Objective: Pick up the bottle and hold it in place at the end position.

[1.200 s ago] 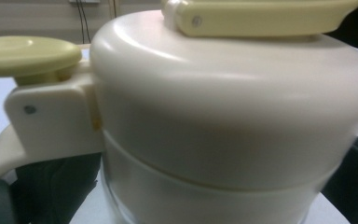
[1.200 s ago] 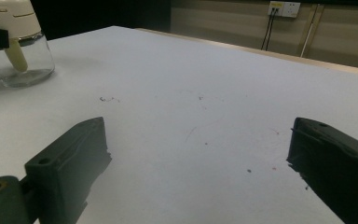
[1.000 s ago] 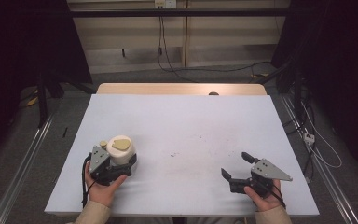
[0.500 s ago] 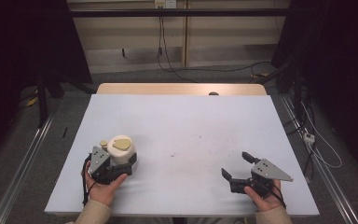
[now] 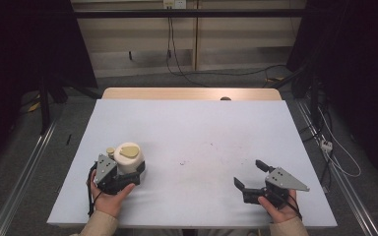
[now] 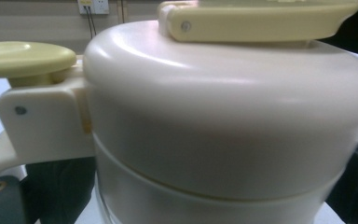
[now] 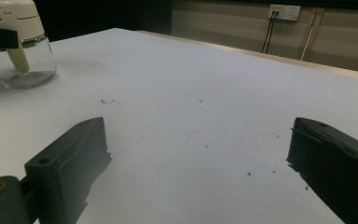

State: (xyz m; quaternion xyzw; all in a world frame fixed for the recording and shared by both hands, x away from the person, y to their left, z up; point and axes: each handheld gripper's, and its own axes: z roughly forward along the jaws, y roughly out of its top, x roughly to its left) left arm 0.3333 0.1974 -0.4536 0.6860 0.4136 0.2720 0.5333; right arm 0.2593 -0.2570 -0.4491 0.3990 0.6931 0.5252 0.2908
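Canister point(image 5: 128, 158) near table's point(image 5: 197, 128) left edge (left gripper point(image 5: 123, 172) clamped).

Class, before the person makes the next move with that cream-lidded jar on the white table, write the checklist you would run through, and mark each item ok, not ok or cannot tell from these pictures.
1. Left gripper has its jaws on either side of the jar: ok, black jaws show at both lower edges of the left gripper view.
2. Grip is actually tight: cannot tell, the contact is hidden.
3. Jar stands upright on the table: ok.
4. Lid seated on the clear body: ok, the seam looks even.
5. Right gripper is free and ready: ok, jaws wide apart, nothing between them.
6. Path between the right gripper and the jar: ok, bare tabletop with faint marks.
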